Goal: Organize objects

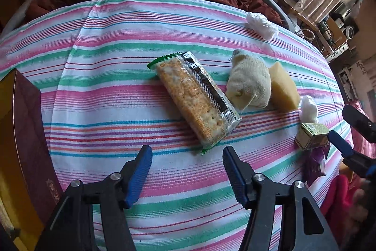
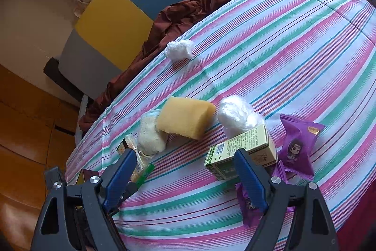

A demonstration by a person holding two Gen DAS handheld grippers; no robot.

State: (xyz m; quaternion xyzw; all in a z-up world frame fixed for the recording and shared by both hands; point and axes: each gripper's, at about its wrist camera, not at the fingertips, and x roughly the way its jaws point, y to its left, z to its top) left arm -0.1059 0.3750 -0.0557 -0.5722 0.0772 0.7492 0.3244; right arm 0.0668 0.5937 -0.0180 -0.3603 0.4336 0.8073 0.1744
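Status: early stage. Judging from the layout, no item has yet been sorted; everything lies loose on the striped cloth (image 1: 117, 58) that covers the desk.

Your left gripper (image 1: 186, 158) hovers just short of the cracker pack (image 1: 196, 100), fingers spread wide and holding nothing. The pack lies flat and diagonal, its near end between the finger lines but not touched.

Your right gripper (image 2: 185, 165) is likewise spread and empty. Its right finger overlaps the green box (image 2: 239, 152) in the right wrist view; contact cannot be confirmed.

Item positions:
- Rolled sock (image 1: 249, 81) lies just beside the cracker pack and appears to touch the yellow sponge (image 1: 283, 88).
- One plastic wad (image 2: 237, 117) sits directly behind the green box; a second plastic wad (image 1: 260, 25) lies well apart, near the far edge of the cloth.
- Purple snack packet (image 2: 298, 145) lies just beside the green box; another purple wrapper (image 2: 249, 204) sits under the right finger.
- Dark red box (image 1: 25, 140) stands at the left edge and is a possible container, though its contents are hidden.

Remaining: all items still need grouping or placing
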